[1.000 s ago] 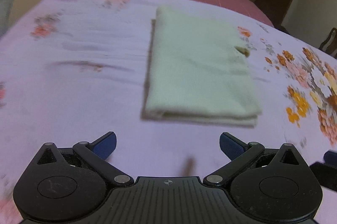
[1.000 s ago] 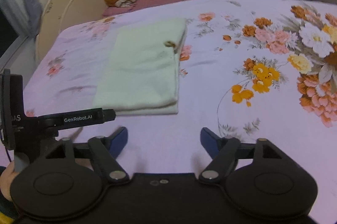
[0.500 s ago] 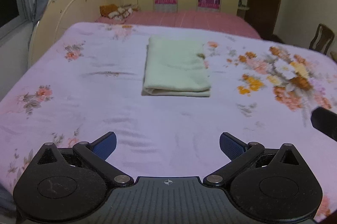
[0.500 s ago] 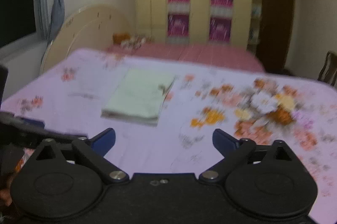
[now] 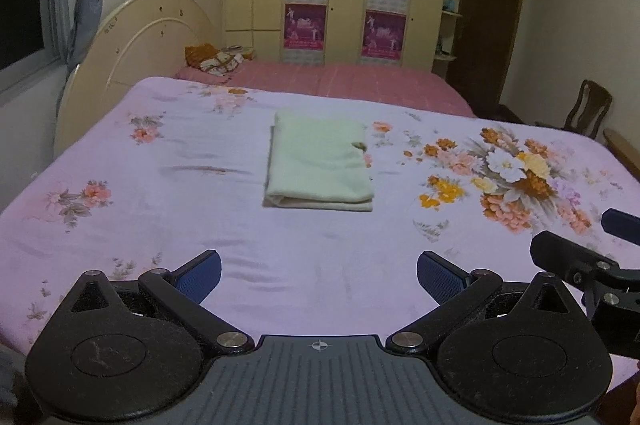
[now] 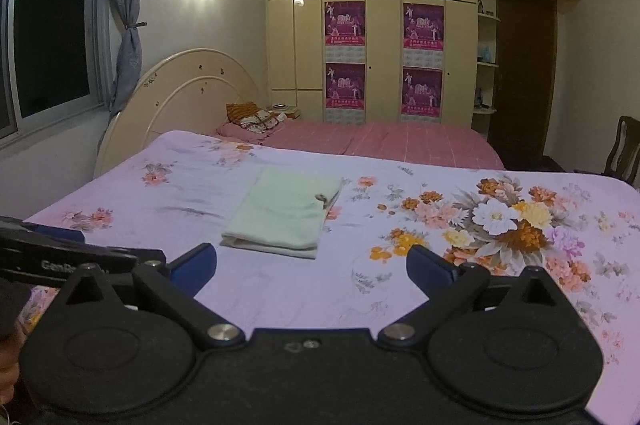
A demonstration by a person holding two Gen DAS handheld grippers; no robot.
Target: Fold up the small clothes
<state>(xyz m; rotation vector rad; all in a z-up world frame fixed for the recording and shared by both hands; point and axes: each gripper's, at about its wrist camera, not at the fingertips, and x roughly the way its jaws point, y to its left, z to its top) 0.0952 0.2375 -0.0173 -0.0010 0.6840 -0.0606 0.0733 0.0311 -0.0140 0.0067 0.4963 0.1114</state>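
A pale green garment (image 5: 320, 161) lies folded into a flat rectangle in the middle of the lilac floral bedsheet (image 5: 160, 225). The right wrist view shows the same garment (image 6: 286, 217), left of centre. My left gripper (image 5: 318, 271) is open and holds nothing, well back from the garment over bare sheet. My right gripper (image 6: 312, 265) is also open wide with nothing between its blue pads (image 6: 428, 263), and it too is short of the garment. Part of the right gripper's body (image 5: 580, 265) shows at the right edge of the left wrist view.
A cream headboard (image 5: 140, 45) stands at the left of the bed. A pink-covered bed (image 5: 340, 81) with small pillows (image 5: 216, 59) lies beyond. A wardrobe with posters (image 6: 384, 57) fills the back wall. A wooden chair (image 5: 588, 109) stands at the right.
Both grippers have pulled back and risen away from the folded garment, which now looks smaller and farther off. The right gripper's jaws have spread wider. The garment has not moved.
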